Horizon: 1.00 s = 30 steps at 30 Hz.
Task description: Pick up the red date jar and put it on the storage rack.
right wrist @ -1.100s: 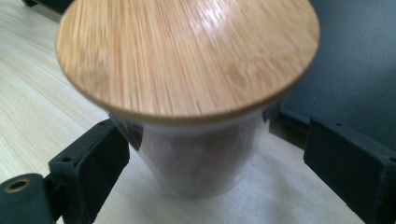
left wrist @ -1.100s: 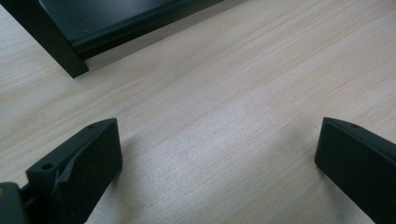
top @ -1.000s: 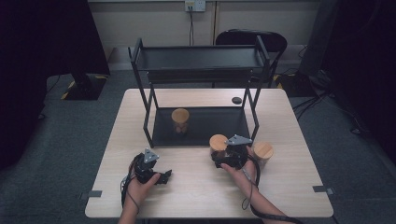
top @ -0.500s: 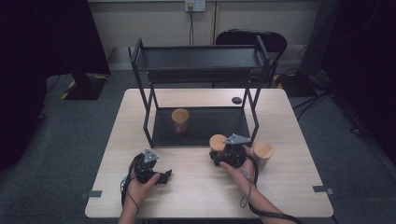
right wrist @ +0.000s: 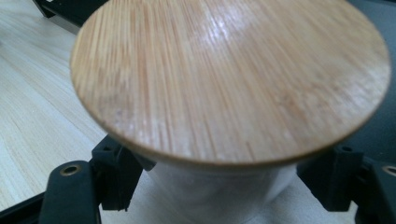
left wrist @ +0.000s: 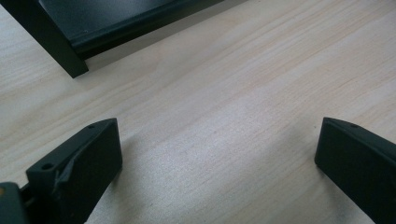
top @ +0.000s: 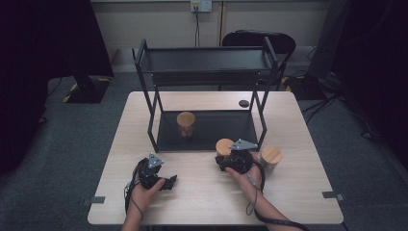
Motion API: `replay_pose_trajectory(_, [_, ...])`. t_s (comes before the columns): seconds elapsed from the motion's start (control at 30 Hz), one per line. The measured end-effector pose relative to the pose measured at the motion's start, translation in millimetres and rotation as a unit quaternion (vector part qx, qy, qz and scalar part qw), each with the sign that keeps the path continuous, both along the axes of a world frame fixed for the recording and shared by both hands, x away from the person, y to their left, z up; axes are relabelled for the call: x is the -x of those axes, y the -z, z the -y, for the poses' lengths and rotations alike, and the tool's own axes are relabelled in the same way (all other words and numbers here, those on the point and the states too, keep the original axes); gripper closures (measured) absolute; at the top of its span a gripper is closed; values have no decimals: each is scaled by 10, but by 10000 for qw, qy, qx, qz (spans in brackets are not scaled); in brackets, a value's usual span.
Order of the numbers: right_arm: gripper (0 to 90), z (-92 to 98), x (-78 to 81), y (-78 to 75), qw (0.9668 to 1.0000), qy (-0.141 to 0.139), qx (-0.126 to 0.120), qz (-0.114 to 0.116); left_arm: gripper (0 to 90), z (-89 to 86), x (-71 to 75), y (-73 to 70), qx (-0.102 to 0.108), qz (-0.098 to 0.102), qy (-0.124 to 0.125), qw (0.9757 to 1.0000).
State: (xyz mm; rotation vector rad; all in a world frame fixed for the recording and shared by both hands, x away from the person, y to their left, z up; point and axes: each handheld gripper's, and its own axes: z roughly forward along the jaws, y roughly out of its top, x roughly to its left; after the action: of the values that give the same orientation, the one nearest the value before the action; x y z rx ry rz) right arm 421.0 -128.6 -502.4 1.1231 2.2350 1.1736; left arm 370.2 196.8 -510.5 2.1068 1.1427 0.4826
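Jar (top: 224,146) with a bamboo lid stands between the jaws of the right gripper (top: 230,161), at the gripper's twelve o'clock, on the table (top: 202,202) just before the front edge of the black rack (top: 207,130). In the right gripper view the jaws flank the jar's pale body (right wrist: 219,191) on both sides; whether they press it I cannot tell. A second lidded jar (top: 271,158) stands at the gripper's three o'clock, a third (top: 185,122) on the rack's lower shelf. The left gripper (left wrist: 215,163), at the jar's eight o'clock, lies spread wide over bare wood.
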Motion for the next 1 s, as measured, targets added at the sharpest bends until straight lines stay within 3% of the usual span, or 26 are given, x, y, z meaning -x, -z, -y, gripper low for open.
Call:
replay_pose_trajectory(0.2, [250, -10, 10, -17, 9998, -44, 125, 116, 3, 0, 0, 0, -1, -1, 0, 10000])
replay_pose_trajectory(0.33, [251, 7, 1, -27, 10000, -29, 44, 49, 3, -1, 0, 0, -4, -2, 2, 10000])
replay_pose_trajectory(1.0, [251, -16, -16, -127, 9996, -191, 196, 113, 3, 0, 0, 0, -1, 0, 0, 10000])
